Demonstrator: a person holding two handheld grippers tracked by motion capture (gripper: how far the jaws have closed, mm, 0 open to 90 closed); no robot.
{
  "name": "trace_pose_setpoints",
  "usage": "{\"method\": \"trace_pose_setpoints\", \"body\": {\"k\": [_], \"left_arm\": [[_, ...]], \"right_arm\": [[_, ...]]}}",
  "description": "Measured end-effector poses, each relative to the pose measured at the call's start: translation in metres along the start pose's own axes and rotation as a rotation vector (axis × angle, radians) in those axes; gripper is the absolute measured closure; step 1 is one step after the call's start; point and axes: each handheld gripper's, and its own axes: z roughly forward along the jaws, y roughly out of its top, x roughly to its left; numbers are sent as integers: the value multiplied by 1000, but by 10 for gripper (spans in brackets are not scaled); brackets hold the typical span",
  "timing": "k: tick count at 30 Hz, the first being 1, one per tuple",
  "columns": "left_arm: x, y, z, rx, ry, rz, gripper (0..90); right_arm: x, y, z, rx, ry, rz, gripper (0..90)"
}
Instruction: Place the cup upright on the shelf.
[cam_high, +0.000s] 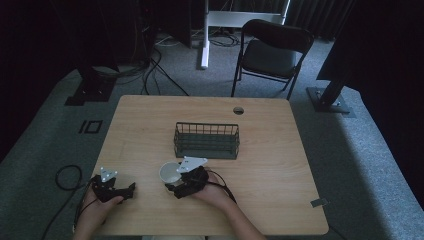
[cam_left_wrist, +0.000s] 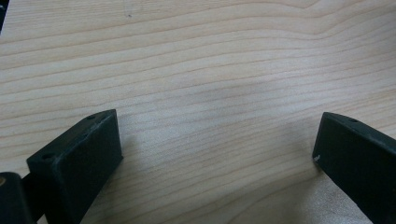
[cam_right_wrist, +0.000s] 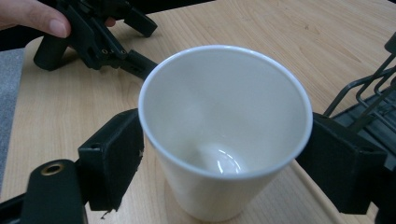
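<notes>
White cup (cam_right_wrist: 224, 135), upright and empty, stands on the light wooden bench (cam_high: 270, 165) between the two black jaws of my right hand-held gripper (cam_right_wrist: 219, 154); both jaws press against its sides just under the rim, so this hand-held gripper is closed on the cup. From the high view the cup (cam_high: 169, 172) sits near the bench's front edge, just in front of a dark wire basket (cam_high: 206, 140) that lies at mid-bench, and my right hand-held gripper (cam_high: 172, 186) reaches it from the right, held in my right hand (cam_high: 212, 192). My left hand-held gripper (cam_high: 131, 189) rests on the bench near the front left corner, well apart from the cup, held in my left hand (cam_high: 97, 205). Its jaws stand wide apart over bare wood grain (cam_left_wrist: 210, 93), with nothing between them. Beyond the bench, a black folding chair (cam_high: 270, 52) stands on grey carpet (cam_high: 350, 150).
</notes>
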Motion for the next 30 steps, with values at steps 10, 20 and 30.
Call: {"method": "trace_pose_setpoints", "body": {"k": [10,20,30], "left_arm": [[0,0,0,0,0,0,15],[0,0,0,1,0,1,15],[0,0,0,2,-1,0,15]], "right_arm": [[2,6,7,6,-17,-17,167],[4,8,9,21,-21,-19,198],[-1,26,-3,-12,-26,-18,199]]}}
